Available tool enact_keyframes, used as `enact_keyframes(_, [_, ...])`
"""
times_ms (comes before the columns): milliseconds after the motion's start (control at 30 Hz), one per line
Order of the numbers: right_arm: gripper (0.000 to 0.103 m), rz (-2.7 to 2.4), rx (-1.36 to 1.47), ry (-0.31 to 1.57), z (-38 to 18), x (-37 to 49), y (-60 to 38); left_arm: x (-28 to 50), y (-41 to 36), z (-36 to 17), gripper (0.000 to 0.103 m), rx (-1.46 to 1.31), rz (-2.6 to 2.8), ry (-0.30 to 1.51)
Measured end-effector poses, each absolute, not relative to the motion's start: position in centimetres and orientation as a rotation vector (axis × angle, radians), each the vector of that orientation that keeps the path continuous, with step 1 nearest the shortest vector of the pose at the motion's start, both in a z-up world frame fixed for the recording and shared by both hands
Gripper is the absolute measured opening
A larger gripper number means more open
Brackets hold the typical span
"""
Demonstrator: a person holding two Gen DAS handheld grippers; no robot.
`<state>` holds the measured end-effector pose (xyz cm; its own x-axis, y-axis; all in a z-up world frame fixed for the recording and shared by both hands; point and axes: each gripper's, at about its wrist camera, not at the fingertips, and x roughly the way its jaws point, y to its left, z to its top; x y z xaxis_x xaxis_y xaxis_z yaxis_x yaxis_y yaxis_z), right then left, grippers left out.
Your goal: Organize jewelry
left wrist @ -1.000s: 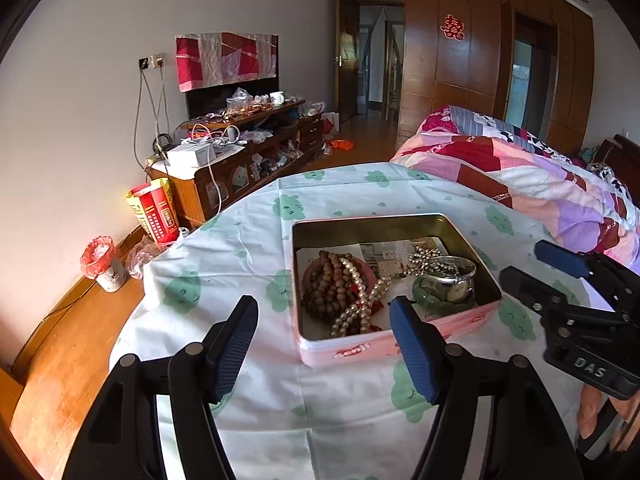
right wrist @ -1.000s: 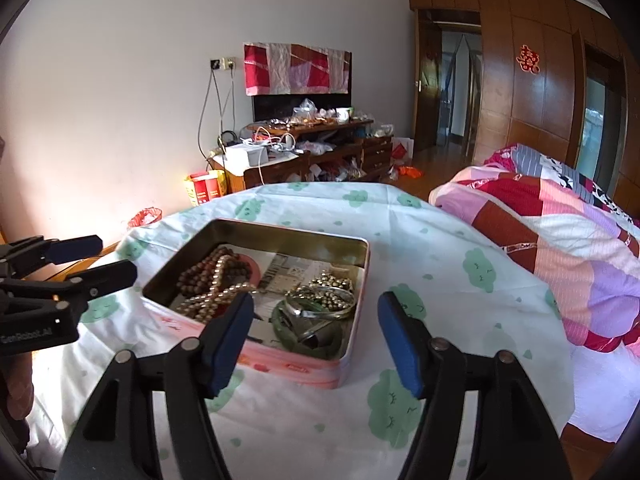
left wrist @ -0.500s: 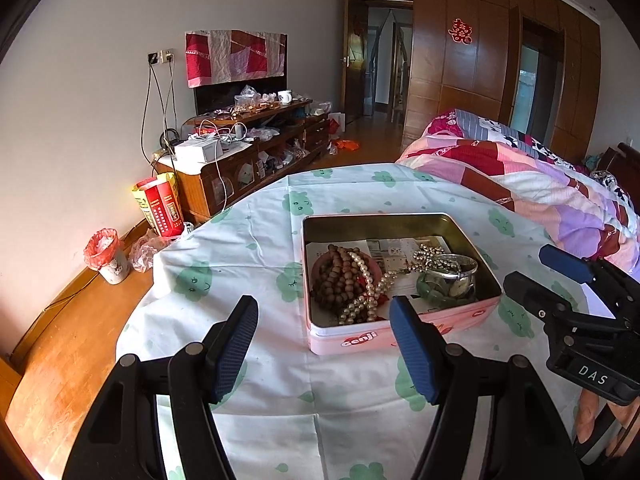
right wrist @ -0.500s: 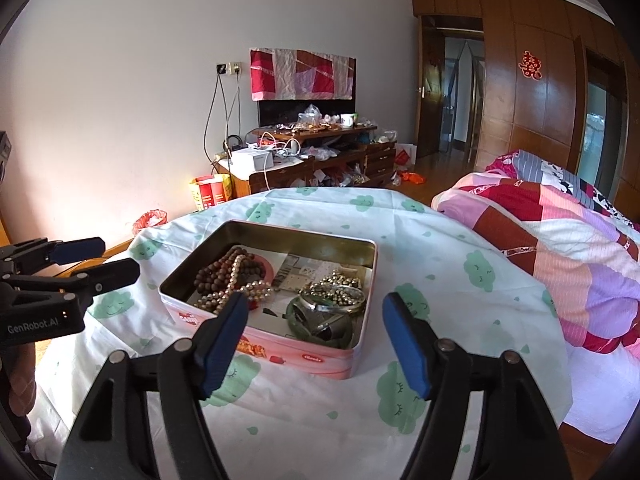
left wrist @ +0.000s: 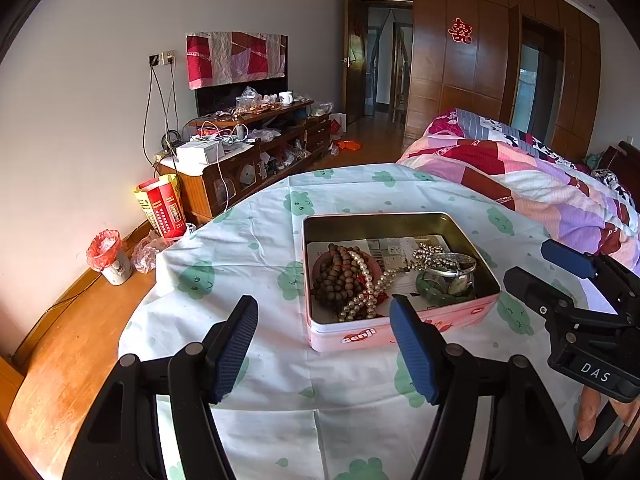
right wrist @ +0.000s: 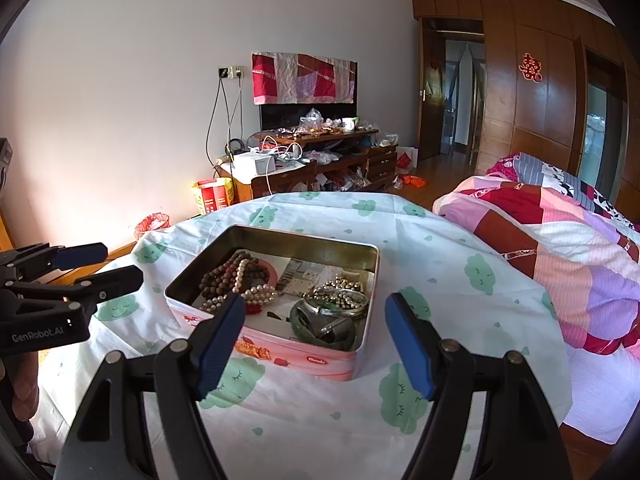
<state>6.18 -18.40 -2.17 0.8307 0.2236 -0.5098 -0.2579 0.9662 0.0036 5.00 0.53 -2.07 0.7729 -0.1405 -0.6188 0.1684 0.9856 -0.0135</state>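
Observation:
A pink tin box [left wrist: 400, 332] [right wrist: 280, 354] stands open on the round table with a white cloth with green clouds [left wrist: 280, 368] [right wrist: 440, 280]. In it lie brown wooden beads [left wrist: 334, 276] [right wrist: 224, 274], a pearl strand [left wrist: 366, 284] [right wrist: 256, 292], a silver bangle [left wrist: 452, 262] [right wrist: 340, 304] and a green bangle [left wrist: 440, 296] [right wrist: 320, 332]. My left gripper [left wrist: 324, 320] is open and empty, in front of the box's near left corner. My right gripper [right wrist: 314, 316] is open and empty, before the box's near side. Each gripper shows in the other's view, the right one [left wrist: 552, 268] and the left one [right wrist: 104, 262].
A bed with a patchwork quilt [left wrist: 540, 192] [right wrist: 560, 248] lies right of the table. A cluttered wooden cabinet [left wrist: 248, 160] [right wrist: 320, 164] stands at the far wall. A red-lined bin [left wrist: 110, 256] and a red and yellow bag [left wrist: 160, 204] sit on the wooden floor at left.
Both grippers have pulled back and up from the tin box, so it looks smaller and farther. Both stay open and empty. The jewelry has not moved.

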Motion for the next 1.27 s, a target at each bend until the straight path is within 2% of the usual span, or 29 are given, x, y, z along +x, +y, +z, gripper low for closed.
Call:
enact_keyframes(833, [0.08, 0.249, -0.072, 0.51, -1.88, 6.02, -18.64, 4.63, 0.28, -1.33, 0.069, 0.056, -0.15, 0.66])
enact_keyframes(967, [0.08, 0.249, -0.073, 0.51, -1.91, 6.01, -18.66, 4.72, 0.16, -1.37, 0.076, 0.069, -0.133, 0.66])
enact_keyframes(1267, [0.083, 0.244, -0.076, 0.516, -2.11, 6.16, -18.88, 4.69, 0.35, -1.52, 0.076, 0.079, -0.125, 0.648])
